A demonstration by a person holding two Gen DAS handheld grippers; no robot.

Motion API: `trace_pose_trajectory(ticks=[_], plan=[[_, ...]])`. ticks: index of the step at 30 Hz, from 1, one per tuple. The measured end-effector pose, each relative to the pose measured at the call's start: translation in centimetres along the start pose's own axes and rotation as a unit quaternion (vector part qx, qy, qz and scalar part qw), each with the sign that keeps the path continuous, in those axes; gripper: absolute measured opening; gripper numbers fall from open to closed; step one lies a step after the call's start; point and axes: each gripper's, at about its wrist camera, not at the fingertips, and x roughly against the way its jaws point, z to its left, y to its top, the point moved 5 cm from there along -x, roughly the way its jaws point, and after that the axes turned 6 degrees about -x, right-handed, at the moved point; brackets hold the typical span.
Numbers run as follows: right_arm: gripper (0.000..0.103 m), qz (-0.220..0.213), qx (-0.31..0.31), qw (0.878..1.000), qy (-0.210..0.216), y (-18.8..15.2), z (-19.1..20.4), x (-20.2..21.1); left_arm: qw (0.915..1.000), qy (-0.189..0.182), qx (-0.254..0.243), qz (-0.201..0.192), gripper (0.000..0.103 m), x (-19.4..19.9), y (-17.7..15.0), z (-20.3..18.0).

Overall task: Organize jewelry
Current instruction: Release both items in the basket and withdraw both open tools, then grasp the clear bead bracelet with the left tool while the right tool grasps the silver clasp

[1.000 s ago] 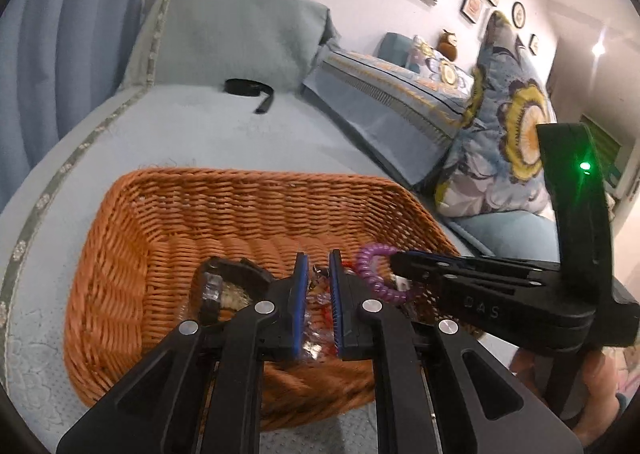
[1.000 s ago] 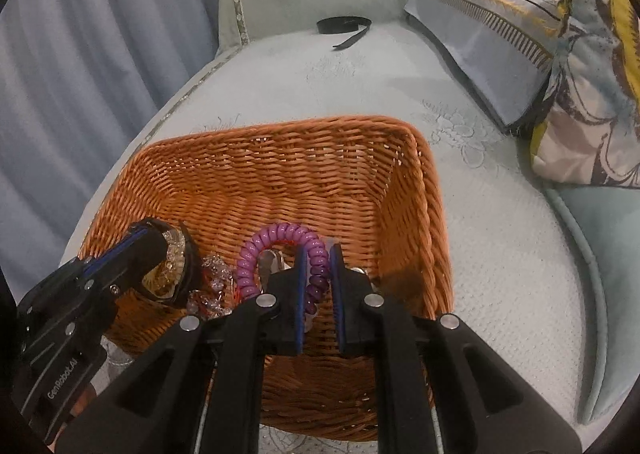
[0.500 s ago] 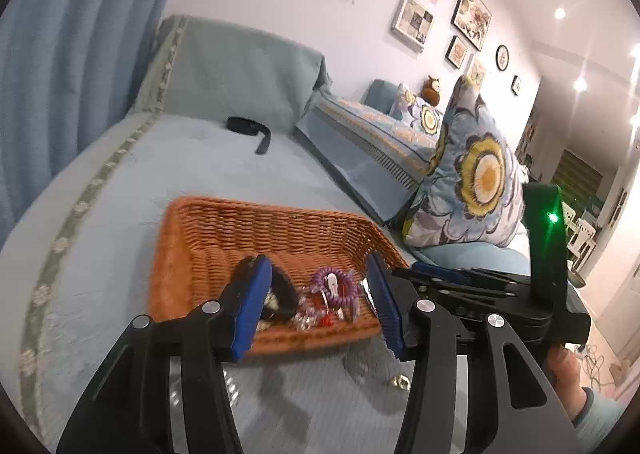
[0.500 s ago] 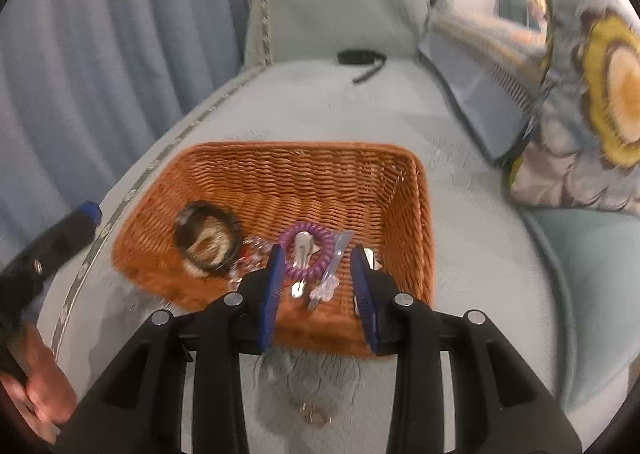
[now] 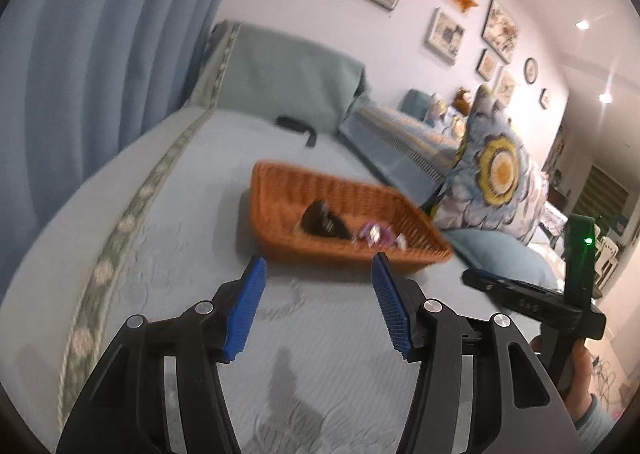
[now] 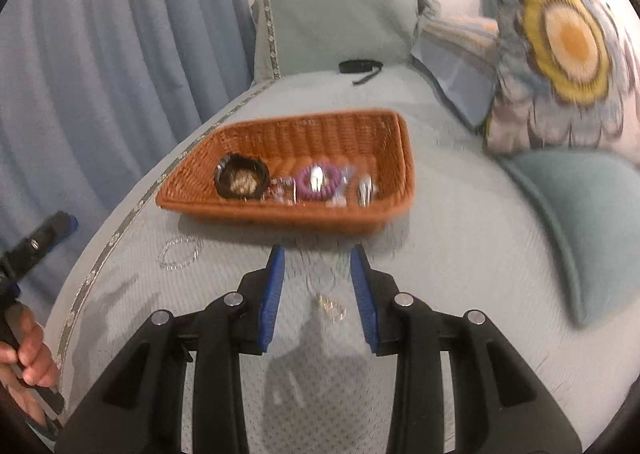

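An orange wicker basket [image 6: 304, 214] [image 5: 280, 190] sits on the pale blue bed. It holds a black bangle [image 6: 241, 177] [image 5: 322, 220], a purple coil bracelet [image 6: 318, 179] [image 5: 374, 233], clear beads and a silver piece [image 6: 365, 190]. A thin chain bracelet [image 6: 179, 252] lies on the cover left of the basket's front. A small gold piece [image 6: 332, 306] lies between my right fingers. My right gripper [image 6: 318, 260] is open and empty, just in front of the basket. My left gripper [image 5: 318, 266] is open and empty, pulled back from the basket.
A floral cushion [image 6: 560, 54] [image 5: 496, 174] and a striped pillow [image 5: 400, 134] lie to the right. A black strap [image 6: 360, 68] [image 5: 298, 126] lies near the headboard cushion. A blue curtain [image 6: 100, 54] hangs on the left.
Both grippers let go of the jewelry, opened, and pulled back and up from the basket. The bangle and purple coil bracelet now lie in the basket.
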Motion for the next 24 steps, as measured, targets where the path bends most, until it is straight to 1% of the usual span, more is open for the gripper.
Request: trace_pose_trajectory(ticks=[3, 5, 9, 12, 15, 20, 24], plan=[[0.031, 0.014, 0.006, 1.000, -0.009, -0.8, -1.0, -1.4, 0.9996, 0.016, 0.000, 0.021, 0.053, -1.3, -1.4, 1.0], [0.031, 0.017, 0.009, 1.000, -0.011, -0.9, -1.3, -1.8, 0.9992, 0.017, 0.009, 0.034, 0.053, -2.2, -2.2, 1.6], [0.031, 0.050, -0.004, 0.999, -0.006, -1.4, -2.2, -3.8, 0.9970, 0.031, 0.025, 0.067, 0.053, -4.0, -3.6, 2.9], [0.031, 0.079, 0.014, 0.997, -0.013, -2.1, -1.5, -5.2, 0.9957, 0.035, 0.034, 0.079, 0.053, -4.7, -4.2, 3.5], [0.031, 0.092, 0.037, 0.995, -0.013, -2.6, -0.6, -6.0, 0.9942, 0.041, 0.040, 0.091, 0.053, -5.4, -4.6, 4.0], [0.031, 0.104, 0.053, 0.993, -0.004, -3.0, 0.2, -6.3, 0.9935, 0.042, 0.041, 0.098, 0.053, -5.8, -4.8, 4.1], [0.031, 0.107, 0.077, 0.991, 0.002, -3.6, 1.3, -5.9, 0.9928, 0.038, 0.038, 0.108, 0.053, -6.1, -4.9, 3.9]])
